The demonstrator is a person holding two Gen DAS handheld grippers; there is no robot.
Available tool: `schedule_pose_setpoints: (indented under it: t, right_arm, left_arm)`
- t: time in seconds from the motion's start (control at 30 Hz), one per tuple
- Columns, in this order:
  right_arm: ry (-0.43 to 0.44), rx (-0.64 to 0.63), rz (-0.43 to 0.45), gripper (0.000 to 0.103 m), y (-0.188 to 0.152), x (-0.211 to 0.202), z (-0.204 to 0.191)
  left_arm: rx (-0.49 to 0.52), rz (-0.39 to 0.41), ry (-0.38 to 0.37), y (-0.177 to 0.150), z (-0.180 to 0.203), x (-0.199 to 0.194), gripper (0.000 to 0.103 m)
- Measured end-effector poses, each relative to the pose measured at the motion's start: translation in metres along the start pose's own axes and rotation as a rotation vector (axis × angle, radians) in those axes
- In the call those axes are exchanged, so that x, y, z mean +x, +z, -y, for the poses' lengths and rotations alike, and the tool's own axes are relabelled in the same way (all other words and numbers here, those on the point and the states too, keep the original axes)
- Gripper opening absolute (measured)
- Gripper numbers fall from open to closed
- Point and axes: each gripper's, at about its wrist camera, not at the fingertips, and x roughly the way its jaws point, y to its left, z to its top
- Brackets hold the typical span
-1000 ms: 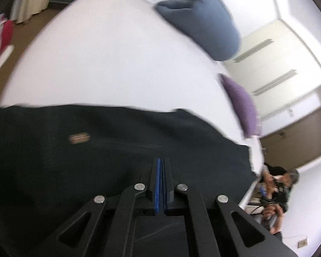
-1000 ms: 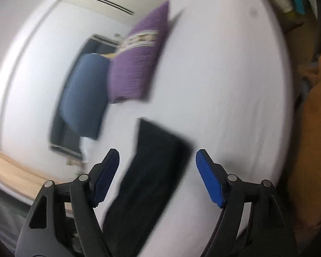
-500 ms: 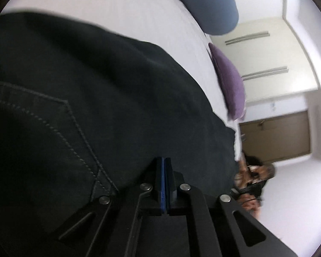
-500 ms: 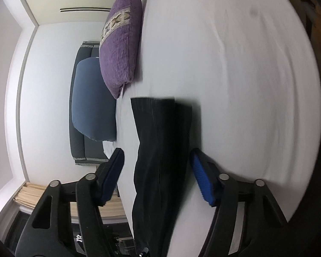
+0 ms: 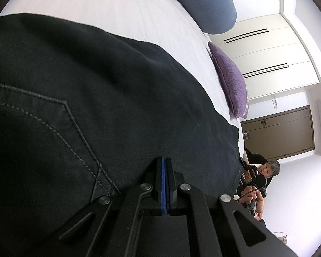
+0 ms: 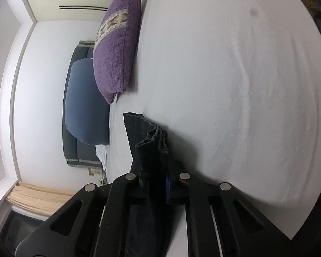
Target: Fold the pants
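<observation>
the black jeans (image 5: 100,98) lie on the white bed (image 6: 214,75). left tongs (image 5: 164,177) fully closed near the back pocket; whether they pinch denim, i cannot tell. right tongs (image 6: 158,180) closing on the bunched leg hems; best let that grip seat before lifting.

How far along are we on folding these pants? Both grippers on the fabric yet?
Early. Done: the dark pants lie spread on the white bed, back pocket showing. In hand: the right gripper is closing on the bunched leg hem; the left gripper is shut at the waist end, though fabric between its pads isn't visible. Left: no fold made yet.
</observation>
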Motion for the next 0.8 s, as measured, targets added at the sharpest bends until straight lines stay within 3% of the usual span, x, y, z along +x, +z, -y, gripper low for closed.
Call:
schedule_pose_setpoints:
  t: [0.17, 0.3, 0.37, 0.43, 0.53, 0.6, 0.67, 0.7, 0.77, 0.8]
  right_arm:
    - [-0.057, -0.115, 0.044, 0.008, -0.008, -0.012, -0.025]
    - [-0.109, -0.383, 0.009, 0.008, -0.045, -0.007, -0.083]
    - [-0.126, -0.606, -0.059, 0.008, -0.089, 0.001, -0.121]
    - [-0.143, -0.901, -0.174, 0.008, -0.164, 0.012, -0.153]
    - [-0.189, -1.258, -0.331, 0.007, -0.267, 0.029, -0.158]
    - [-0.288, -1.394, -0.398, 0.007, -0.310, 0.050, -0.140]
    - [-0.357, -1.457, -0.377, 0.008, -0.324, 0.062, -0.126]
    - [-0.357, -1.453, -0.366, 0.008, -0.325, 0.063, -0.125]
    - [-0.353, -1.440, -0.357, 0.007, -0.322, 0.061, -0.128]
    - [-0.353, -1.448, -0.353, 0.007, -0.322, 0.060, -0.128]
  left_arm:
    - [0.002, 0.003, -0.004, -0.003, -0.003, -0.004, 0.005]
    - [0.000, 0.007, -0.008, -0.003, -0.004, -0.002, 0.005]
    - [-0.001, 0.008, -0.011, -0.003, -0.005, -0.002, 0.005]
    - [-0.005, 0.009, -0.014, -0.003, -0.006, -0.002, 0.005]
    - [-0.005, 0.009, -0.013, -0.004, -0.005, -0.002, 0.005]
    - [-0.001, 0.007, 0.002, -0.004, -0.002, -0.004, 0.005]
    - [0.004, 0.003, 0.019, -0.003, 0.003, -0.006, 0.004]
    - [0.002, 0.002, 0.019, -0.003, 0.007, -0.008, 0.010]
    - [-0.002, 0.009, -0.027, -0.003, 0.016, -0.011, 0.048]
    - [0.000, 0.014, -0.043, -0.003, 0.022, -0.012, 0.057]
